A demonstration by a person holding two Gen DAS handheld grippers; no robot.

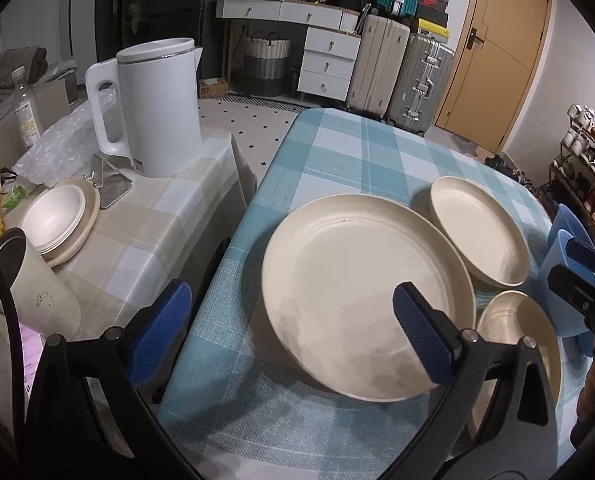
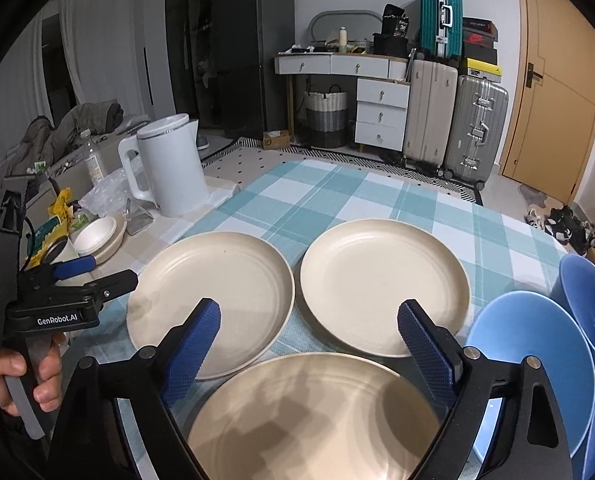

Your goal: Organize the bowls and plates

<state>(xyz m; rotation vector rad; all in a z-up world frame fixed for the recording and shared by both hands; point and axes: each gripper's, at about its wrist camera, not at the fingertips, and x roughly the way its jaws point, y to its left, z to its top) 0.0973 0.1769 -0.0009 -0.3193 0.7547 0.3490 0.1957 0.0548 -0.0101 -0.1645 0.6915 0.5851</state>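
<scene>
Three cream plates lie on the blue checked tablecloth [image 2: 337,192]: a left plate [image 2: 213,300], a right plate [image 2: 381,284] and a near plate [image 2: 313,416]. My right gripper [image 2: 311,350] hovers open over the near plate's far rim, nothing between its fingers. In the left wrist view the left plate [image 1: 365,296] fills the middle. My left gripper [image 1: 293,332] stands open above its near left rim, one finger past the table's left edge. Several blue bowls [image 2: 537,360] stand at the right. A person's hand [image 2: 21,368] holds the left gripper [image 2: 101,274].
A lower side table [image 1: 157,232] on the left carries a white kettle [image 1: 157,108], a stack of white bowls on a cream plate [image 1: 57,216], a tall cup [image 1: 33,288] and a bottle. Suitcases, drawers and a door stand beyond the table's far edge.
</scene>
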